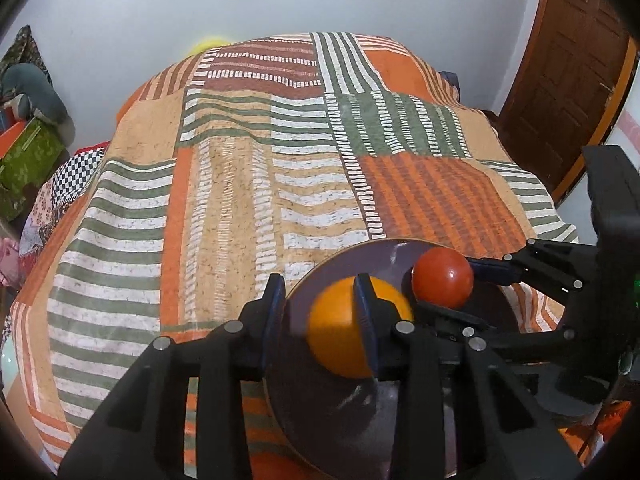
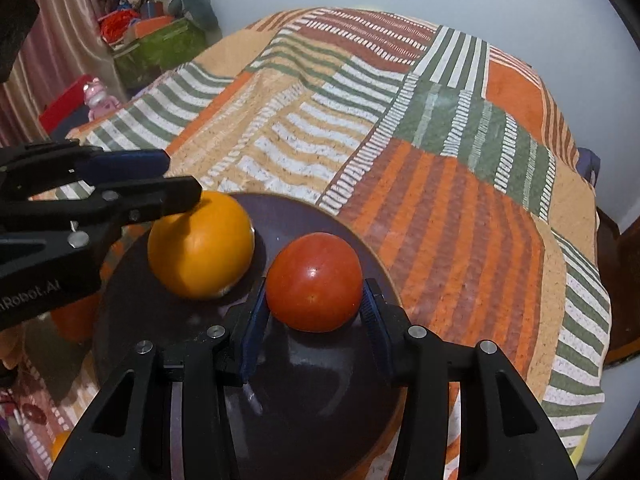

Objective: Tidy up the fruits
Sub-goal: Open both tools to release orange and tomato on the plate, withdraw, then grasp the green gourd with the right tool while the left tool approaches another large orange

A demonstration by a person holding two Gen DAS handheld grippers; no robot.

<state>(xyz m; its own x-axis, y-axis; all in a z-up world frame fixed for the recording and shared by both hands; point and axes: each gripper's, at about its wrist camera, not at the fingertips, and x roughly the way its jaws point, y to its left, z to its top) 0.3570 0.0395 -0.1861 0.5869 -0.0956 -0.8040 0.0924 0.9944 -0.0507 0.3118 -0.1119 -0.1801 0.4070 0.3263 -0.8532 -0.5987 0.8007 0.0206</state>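
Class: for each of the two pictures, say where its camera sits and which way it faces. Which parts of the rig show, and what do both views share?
Left wrist: on the left gripper, facing down over the bed; its fingers flank the orange; right gripper at right.
Right wrist: on the right gripper, facing down; fingers flank the tomato; left gripper at left.
Shared: orange, tomato, plate, bedspread.

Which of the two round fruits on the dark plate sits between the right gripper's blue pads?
The glossy red tomato, between the right gripper's pads. The larger orange fruit beside it is at the left gripper instead.
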